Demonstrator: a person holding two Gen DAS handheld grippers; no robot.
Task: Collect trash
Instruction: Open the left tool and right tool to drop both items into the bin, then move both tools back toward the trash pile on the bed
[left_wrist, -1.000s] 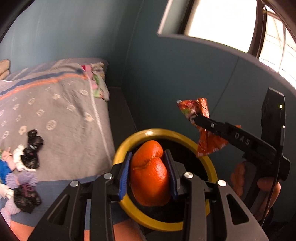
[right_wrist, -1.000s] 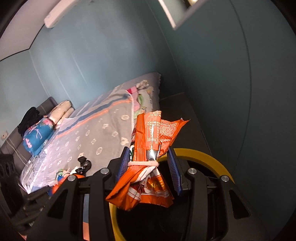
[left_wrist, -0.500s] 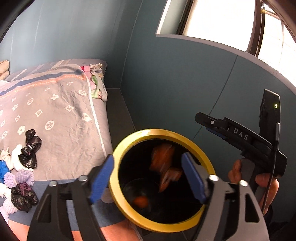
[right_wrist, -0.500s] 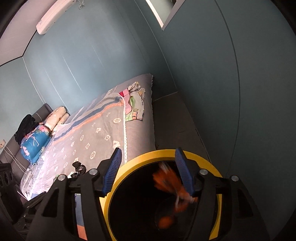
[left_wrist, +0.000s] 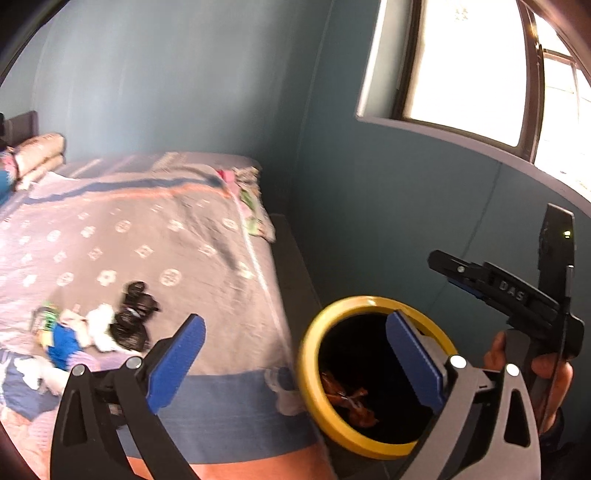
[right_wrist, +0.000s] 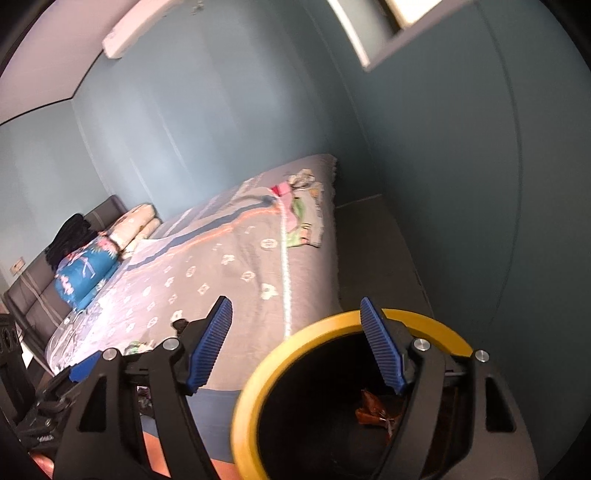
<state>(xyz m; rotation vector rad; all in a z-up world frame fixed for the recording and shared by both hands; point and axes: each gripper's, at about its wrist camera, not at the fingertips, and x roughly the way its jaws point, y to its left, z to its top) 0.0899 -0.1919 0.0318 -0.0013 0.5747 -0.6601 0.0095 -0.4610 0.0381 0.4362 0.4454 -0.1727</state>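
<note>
A black bin with a yellow rim (left_wrist: 308, 369) (right_wrist: 258, 369) stands beside the bed. An orange snack wrapper (left_wrist: 349, 400) (right_wrist: 376, 411) lies at its bottom. My left gripper (left_wrist: 295, 358) is open and empty, over the bed's edge and the bin's left rim. My right gripper (right_wrist: 295, 339) is open and empty, above the bin's left rim; it also shows in the left wrist view (left_wrist: 458, 273), to the right of the bin. A pile of small items (left_wrist: 99, 328), black, white and blue, lies on the bed.
The bed with a grey patterned cover (left_wrist: 147, 236) (right_wrist: 229, 266) fills the left. Pillows and a blue bundle (right_wrist: 88, 266) lie at its head. A folded colourful cloth (right_wrist: 303, 218) lies at the far corner. A teal wall (left_wrist: 369, 221) and window (left_wrist: 461, 66) are on the right.
Both grippers opened and dropped the orange peel and the orange wrapper into the bin. Both have since swung left towards the bed, jaws wide.
</note>
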